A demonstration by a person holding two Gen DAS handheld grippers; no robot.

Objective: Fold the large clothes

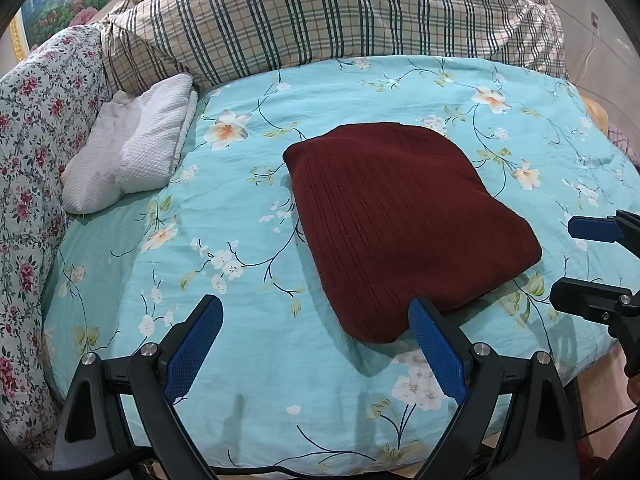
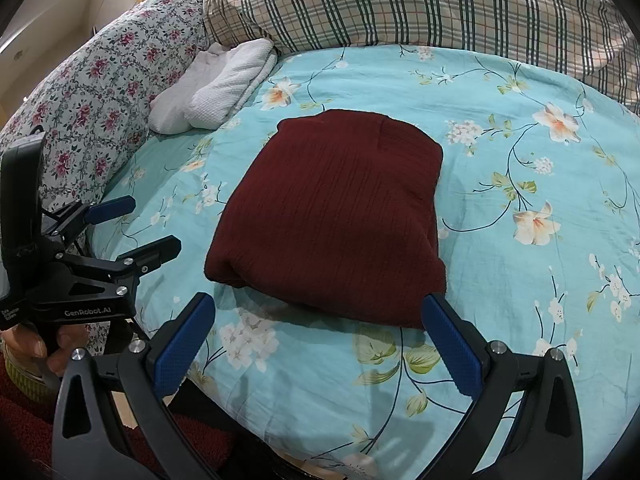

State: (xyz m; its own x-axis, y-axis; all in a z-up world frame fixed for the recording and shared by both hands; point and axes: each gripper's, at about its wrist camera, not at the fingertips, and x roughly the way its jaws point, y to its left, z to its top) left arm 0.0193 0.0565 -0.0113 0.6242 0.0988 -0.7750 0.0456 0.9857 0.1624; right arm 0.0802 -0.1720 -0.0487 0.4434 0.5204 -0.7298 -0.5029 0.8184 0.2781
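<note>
A dark red ribbed knit garment (image 1: 404,216) lies folded into a compact rectangle on the light blue floral bedsheet (image 1: 224,208); it also shows in the right wrist view (image 2: 336,216). My left gripper (image 1: 316,312) is open and empty, held just in front of the garment's near edge. It also shows at the left of the right wrist view (image 2: 154,226). My right gripper (image 2: 318,310) is open and empty, just short of the garment's near edge. It also shows at the right edge of the left wrist view (image 1: 564,264).
A folded white waffle-textured cloth (image 1: 128,148) lies at the far left of the bed. A plaid quilt (image 1: 320,12) is piled along the back. A red-flowered quilt (image 1: 36,128) runs along the left side. The bed's near edge (image 1: 360,468) is close below the grippers.
</note>
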